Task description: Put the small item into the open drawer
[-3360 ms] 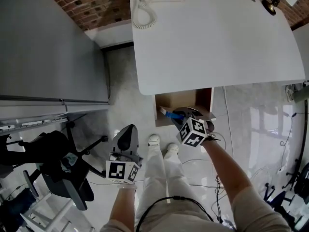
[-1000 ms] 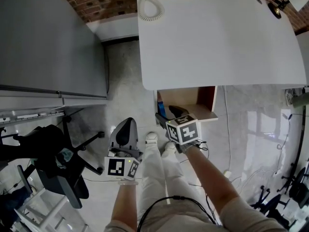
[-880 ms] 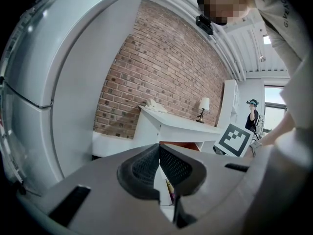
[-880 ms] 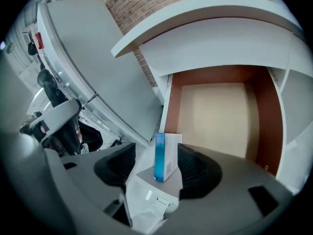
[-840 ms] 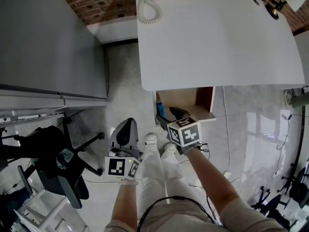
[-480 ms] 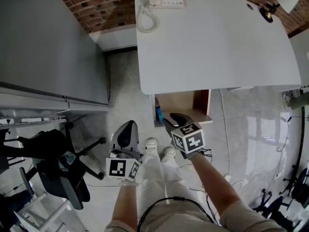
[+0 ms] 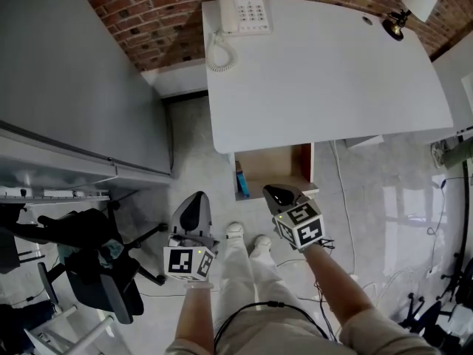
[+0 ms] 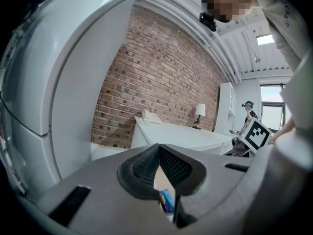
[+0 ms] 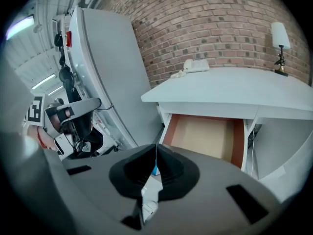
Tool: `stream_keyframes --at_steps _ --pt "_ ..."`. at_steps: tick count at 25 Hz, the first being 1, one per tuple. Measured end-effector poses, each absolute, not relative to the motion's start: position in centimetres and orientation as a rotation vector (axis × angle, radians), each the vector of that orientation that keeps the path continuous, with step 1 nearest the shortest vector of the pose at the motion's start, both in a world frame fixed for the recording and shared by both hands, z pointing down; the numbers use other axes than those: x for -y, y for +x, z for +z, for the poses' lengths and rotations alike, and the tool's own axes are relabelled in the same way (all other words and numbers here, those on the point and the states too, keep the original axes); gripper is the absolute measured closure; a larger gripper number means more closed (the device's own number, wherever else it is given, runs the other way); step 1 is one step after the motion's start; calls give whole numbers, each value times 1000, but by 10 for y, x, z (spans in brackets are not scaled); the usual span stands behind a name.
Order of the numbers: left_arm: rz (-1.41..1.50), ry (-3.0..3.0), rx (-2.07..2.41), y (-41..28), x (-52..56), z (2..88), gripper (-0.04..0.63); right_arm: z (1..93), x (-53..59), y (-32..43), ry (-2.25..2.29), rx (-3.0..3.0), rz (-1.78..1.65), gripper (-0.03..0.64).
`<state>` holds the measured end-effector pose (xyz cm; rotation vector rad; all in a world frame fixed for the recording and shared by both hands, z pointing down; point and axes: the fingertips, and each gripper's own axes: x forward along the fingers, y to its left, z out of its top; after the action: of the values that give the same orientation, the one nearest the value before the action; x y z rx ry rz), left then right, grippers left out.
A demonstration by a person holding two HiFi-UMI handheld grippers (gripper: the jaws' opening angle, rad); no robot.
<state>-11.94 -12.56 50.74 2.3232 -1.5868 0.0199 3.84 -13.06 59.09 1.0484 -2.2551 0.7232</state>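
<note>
The open wooden drawer sticks out from under the white desk. A small blue item lies in it against the left wall. My right gripper hangs just in front of the drawer's front edge, shut with nothing between its jaws. In the right gripper view the jaws meet, the drawer lies beyond, and a sliver of the blue item shows behind them. My left gripper is lower left over the floor, shut and empty; the blue item shows below its tips.
A white telephone and a small lamp stand on the desk. A tall grey cabinet fills the left side. A black office chair is at lower left. The person's shoes are below the drawer, and cables lie at right.
My right gripper has drawn back out of the drawer toward the person and its jaws have closed empty. The blue item stays in the drawer. The left gripper has barely moved.
</note>
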Motion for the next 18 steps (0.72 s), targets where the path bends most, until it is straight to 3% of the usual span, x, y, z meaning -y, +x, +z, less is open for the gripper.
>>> stream_keyframes --at_steps 18 --pt "-76 2321 1618 -117 104 444 591 500 109 66 1130 2410 542 611"
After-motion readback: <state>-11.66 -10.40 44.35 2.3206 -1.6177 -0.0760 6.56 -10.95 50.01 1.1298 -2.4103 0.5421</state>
